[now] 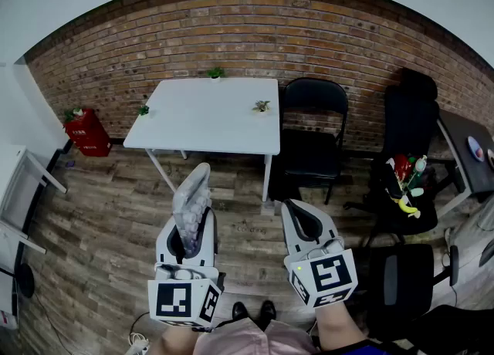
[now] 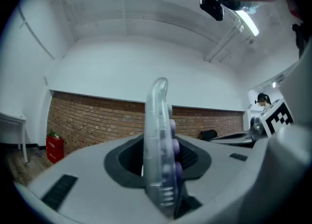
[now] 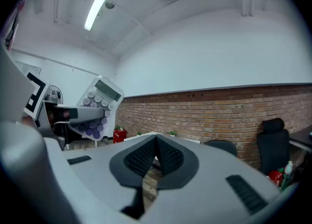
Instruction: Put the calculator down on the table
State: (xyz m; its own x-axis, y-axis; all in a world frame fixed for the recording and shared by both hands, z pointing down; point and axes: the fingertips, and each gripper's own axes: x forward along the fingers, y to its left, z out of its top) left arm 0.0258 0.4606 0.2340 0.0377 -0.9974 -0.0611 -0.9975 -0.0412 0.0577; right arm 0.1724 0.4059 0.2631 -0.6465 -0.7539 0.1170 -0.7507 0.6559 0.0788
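Closest in, the two marker cubes sit right under the lens, with the person's black shoes [image 1: 255, 311] just below them.

Containers first. Three tiny plant pots [image 1: 216, 73] stand on the white table [image 1: 208, 126]: one at the far edge, one at the left edge, one towards the right side. Each has a small green plant in it. A red box [image 1: 89, 136] sits against the brick wall left of the table with something green and white on top. What is inside it, I cannot tell. Over on the right, a black office chair [image 1: 409, 118] carries a heap of bottles and colourful bits [image 1: 405, 180] on its seat.

Now the left claw [image 1: 190, 221]. Its jaws are drawn in close and clamped on the calculator [image 1: 191, 195], which stands on edge between them, its top end poking forward past the tips. From the right gripper view you get the face: a display and round grey and purple keys, turned towards the right claw [image 1: 296, 210]. That one has its jaws pressed together tip to tip, nothing between them.

Room to move: the calculator hangs over the wooden floor [image 1: 100, 222], well short of the table's near edge. The tabletop is bare across its middle and front. A black folding chair [image 1: 312, 141] stands just beside the right edge, and open floor runs from the person up to the table legs.
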